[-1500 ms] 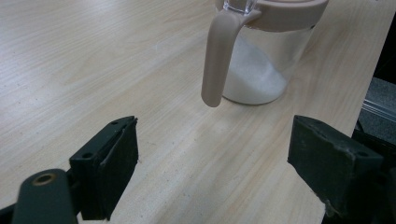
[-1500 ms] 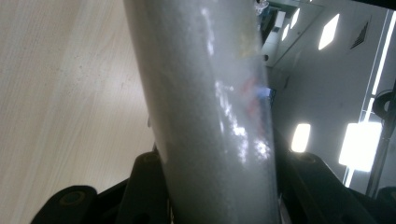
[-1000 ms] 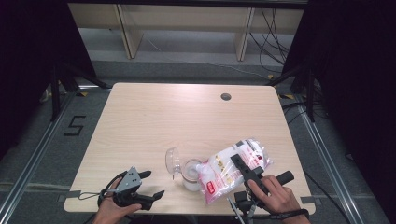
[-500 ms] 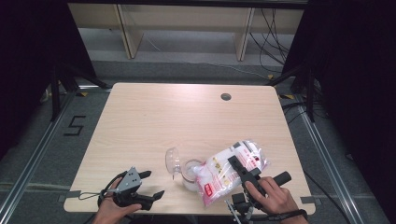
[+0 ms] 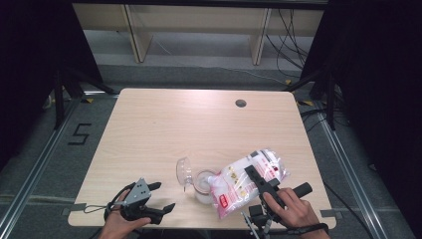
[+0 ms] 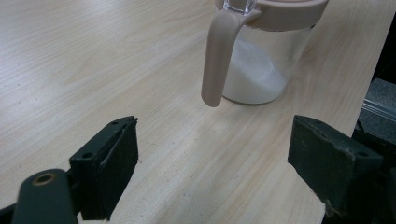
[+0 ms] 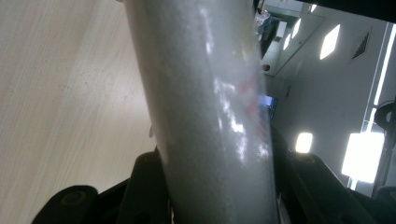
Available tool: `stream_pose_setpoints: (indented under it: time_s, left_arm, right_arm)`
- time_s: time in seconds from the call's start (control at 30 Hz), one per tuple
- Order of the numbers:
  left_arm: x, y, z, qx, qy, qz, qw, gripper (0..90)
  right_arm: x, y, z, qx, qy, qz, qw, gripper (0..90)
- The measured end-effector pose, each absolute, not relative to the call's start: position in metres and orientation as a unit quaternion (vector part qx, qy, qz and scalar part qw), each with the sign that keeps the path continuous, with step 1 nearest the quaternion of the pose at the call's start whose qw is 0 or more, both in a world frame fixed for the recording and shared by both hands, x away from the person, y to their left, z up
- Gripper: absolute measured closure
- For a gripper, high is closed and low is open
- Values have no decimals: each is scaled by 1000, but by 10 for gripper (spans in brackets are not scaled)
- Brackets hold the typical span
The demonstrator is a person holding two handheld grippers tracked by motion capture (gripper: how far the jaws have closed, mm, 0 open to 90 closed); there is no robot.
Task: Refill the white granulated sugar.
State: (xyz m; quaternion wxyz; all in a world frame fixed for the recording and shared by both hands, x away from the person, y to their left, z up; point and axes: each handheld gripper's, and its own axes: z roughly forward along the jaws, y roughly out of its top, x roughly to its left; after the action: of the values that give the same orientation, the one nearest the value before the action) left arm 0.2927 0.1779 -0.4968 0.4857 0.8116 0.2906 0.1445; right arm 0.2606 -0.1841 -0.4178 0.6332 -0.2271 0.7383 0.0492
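White plastic bag (image 5: 247, 181) of powder, clamped in my right claw (image 5: 255, 175), tilted over the glass jar (image 5: 204, 184) near the desk's (image 5: 199, 124) front edge, lid (image 5: 183, 170) flipped up. My left claw (image 5: 158, 196) rests by the front-left corner, jaws wide, holding nothing

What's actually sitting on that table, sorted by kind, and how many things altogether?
Glass jars with a beige flip lid and handle, partly filled with white powder: 1, the jar
Plastic bags of white powder with red print: 1, the bag, held tipped at the jar
Hand-held tongs: 2, left tongs, right tongs
Total: 4
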Motion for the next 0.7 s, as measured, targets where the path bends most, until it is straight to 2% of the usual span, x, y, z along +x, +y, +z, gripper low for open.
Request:
stream_pose_setpoints:
  time_s: [0.7]
  left_arm:
    - [291, 177, -498, 808, 304, 136, 485, 157]
  right_arm:
    - [260, -190, -417, -222, 743, 34, 630, 655]
